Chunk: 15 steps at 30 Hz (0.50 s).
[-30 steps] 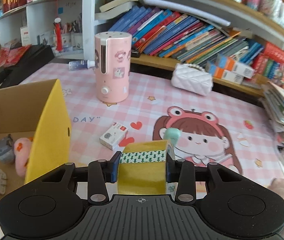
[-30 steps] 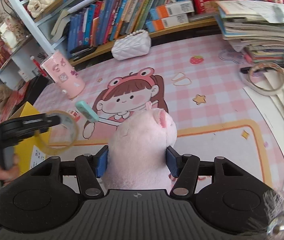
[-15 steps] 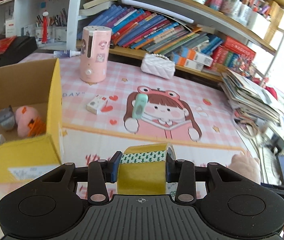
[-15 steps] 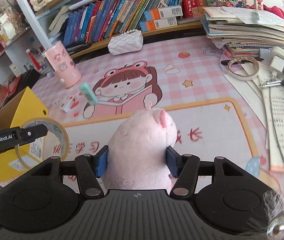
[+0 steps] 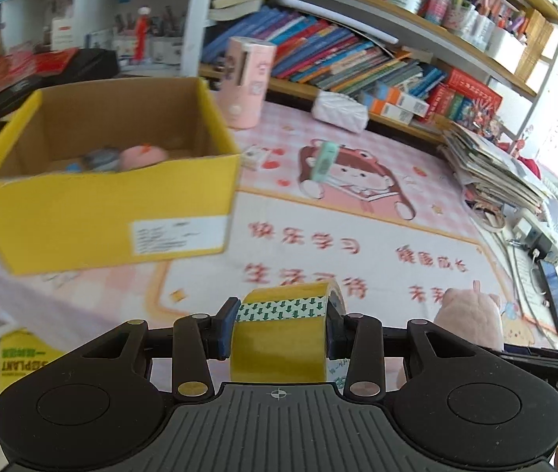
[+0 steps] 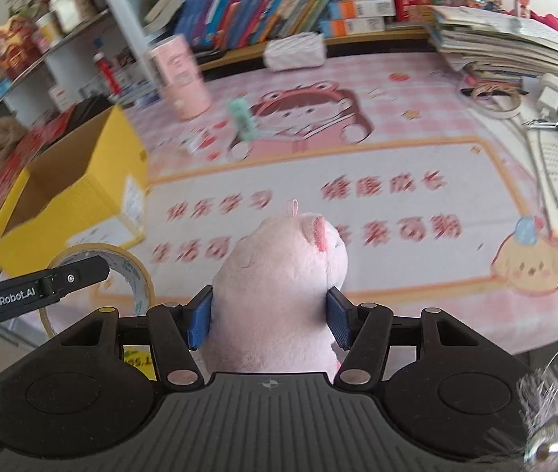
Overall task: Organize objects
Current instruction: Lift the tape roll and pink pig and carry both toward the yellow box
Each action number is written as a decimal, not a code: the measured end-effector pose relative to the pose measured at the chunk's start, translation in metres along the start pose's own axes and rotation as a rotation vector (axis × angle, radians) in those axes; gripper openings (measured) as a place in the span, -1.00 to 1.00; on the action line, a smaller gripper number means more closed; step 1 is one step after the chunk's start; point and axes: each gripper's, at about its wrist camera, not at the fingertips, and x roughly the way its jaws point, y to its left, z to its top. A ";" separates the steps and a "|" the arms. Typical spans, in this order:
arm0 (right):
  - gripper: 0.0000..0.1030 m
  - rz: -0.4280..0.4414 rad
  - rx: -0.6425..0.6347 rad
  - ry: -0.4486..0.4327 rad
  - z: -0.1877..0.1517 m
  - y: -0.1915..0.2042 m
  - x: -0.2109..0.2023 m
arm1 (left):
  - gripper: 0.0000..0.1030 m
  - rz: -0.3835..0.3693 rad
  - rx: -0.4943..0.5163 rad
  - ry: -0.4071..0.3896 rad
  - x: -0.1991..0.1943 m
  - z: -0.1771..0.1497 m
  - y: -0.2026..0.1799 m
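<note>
My left gripper (image 5: 282, 326) is shut on a roll of yellow-brown packing tape (image 5: 279, 358) with a green arrow strip, held above the near part of the pink desk mat. My right gripper (image 6: 269, 320) is shut on a pink plush toy (image 6: 279, 263), its blue pads pressed into the sides. The plush (image 5: 467, 314) also shows at the lower right of the left wrist view, and the tape roll (image 6: 137, 275) at the lower left of the right wrist view. An open yellow cardboard box (image 5: 82, 220) stands ahead and to the left, with a pink toy (image 5: 143, 155) and a grey one inside.
On the mat beyond lie a mint-green item (image 5: 324, 159) and a small white packet (image 5: 255, 155). A pink cylinder (image 5: 247, 82) and a white quilted bag (image 5: 339, 112) stand by the bookshelf. A paper stack (image 5: 491, 169), cables and a phone (image 5: 554, 287) crowd the right edge.
Both grippers have drawn back from the shelf towards the near edge of the table. The yellow box, close at the left before, now lies further ahead. Both grips are unchanged.
</note>
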 end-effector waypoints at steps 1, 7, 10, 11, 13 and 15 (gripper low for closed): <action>0.08 0.004 -0.006 0.002 -0.005 0.006 -0.002 | -0.25 0.003 -0.002 -0.004 -0.005 -0.003 0.005; 0.08 0.039 -0.036 0.023 -0.029 0.038 -0.005 | -0.25 0.037 -0.034 -0.029 -0.034 -0.022 0.034; 0.08 0.068 -0.059 0.030 -0.033 0.055 -0.003 | -0.25 0.076 -0.064 -0.043 -0.048 -0.030 0.049; 0.08 0.081 -0.069 0.030 -0.034 0.062 -0.003 | -0.25 0.088 -0.071 -0.051 -0.053 -0.032 0.053; 0.08 0.107 -0.092 0.031 -0.034 0.074 -0.002 | -0.25 0.110 -0.084 -0.069 -0.063 -0.036 0.061; 0.08 0.134 -0.119 0.036 -0.035 0.087 0.000 | -0.25 0.132 -0.095 -0.091 -0.074 -0.039 0.069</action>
